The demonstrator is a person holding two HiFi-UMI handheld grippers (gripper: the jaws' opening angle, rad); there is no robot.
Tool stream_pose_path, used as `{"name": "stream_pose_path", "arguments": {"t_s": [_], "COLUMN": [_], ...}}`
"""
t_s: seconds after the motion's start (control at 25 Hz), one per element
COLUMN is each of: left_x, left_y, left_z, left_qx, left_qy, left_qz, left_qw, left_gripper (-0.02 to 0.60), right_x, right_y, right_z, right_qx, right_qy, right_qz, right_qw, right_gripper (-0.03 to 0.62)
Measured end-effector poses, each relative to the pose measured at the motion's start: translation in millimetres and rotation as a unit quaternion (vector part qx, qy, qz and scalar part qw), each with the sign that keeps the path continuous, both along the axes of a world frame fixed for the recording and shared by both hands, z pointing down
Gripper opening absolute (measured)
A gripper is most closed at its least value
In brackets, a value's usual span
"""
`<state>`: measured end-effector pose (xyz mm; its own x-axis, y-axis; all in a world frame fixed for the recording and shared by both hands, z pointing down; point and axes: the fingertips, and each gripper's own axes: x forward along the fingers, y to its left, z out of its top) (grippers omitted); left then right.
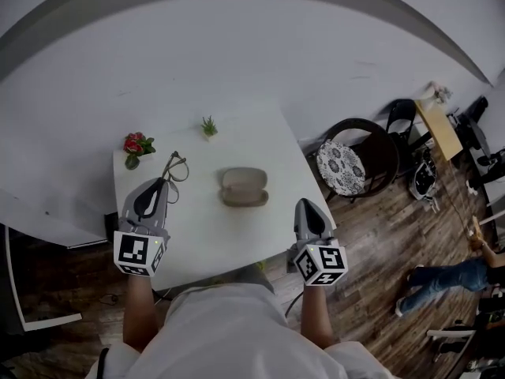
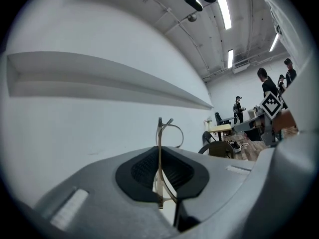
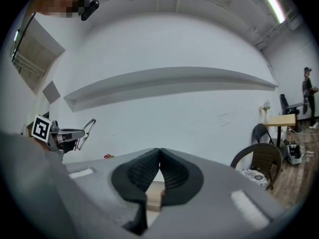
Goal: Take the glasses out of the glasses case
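A tan glasses case [image 1: 244,187] lies open in the middle of the white table [image 1: 205,235]; its interior looks empty. My left gripper [image 1: 163,181] is shut on the thin-framed glasses [image 1: 177,166], holding them above the table's left side; the frame [image 2: 160,153] stands edge-on between the jaws in the left gripper view. My right gripper [image 1: 308,207] hovers at the table's right edge, shut with nothing between its pads [image 3: 158,171]. From the right gripper view, the left gripper [image 3: 67,133] with the glasses [image 3: 85,131] appears at far left, and the case [image 3: 154,195] peeks below the jaws.
A small red flower pot [image 1: 136,145] stands at the table's back left and a small green plant [image 1: 209,125] at the back middle. A dark chair with a patterned cushion [image 1: 343,166] is right of the table. A curved white wall rises behind.
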<state>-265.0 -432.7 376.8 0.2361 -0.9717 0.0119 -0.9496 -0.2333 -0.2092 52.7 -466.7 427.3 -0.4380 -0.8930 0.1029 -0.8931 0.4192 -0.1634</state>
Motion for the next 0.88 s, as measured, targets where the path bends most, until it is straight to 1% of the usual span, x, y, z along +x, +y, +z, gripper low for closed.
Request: {"name": "stream_pose_path", "arguments": {"t_s": [0.24,0.44,0.72,0.88], "left_x": [-9.9,-19.0,-28.7,-31.0], "left_y": [9.8,16.3,17.5,18.6], "left_z": [-11.9,-17.4,-22.0,-18.7], "left_qx": [0.024,0.040,0.049,0.051], "left_qy": [0.005,0.022,0.040,0.048], "left_qz": [-0.014,-0.023,-0.037,-0.038], "left_qw": [0.9996,0.9987,0.9973,0.9968], "left_gripper": [0.025,0.025,0.025,0.025], "right_x": [1.2,3.0,1.9,1.3], "right_y": [1.5,0.6,-4.4,-2.2], "right_z": [-6.5,-7.3,-11.5,-11.7], "right_qx": [0.004,0.004,0.010,0.012], "right_qy": [0.003,0.009,0.016,0.022], "right_qz": [0.004,0.007,0.000,0.000], "right_qw": [1.000,1.000,1.000,1.000], "right_gripper": [0.003,0.003,0.003,0.002]}}
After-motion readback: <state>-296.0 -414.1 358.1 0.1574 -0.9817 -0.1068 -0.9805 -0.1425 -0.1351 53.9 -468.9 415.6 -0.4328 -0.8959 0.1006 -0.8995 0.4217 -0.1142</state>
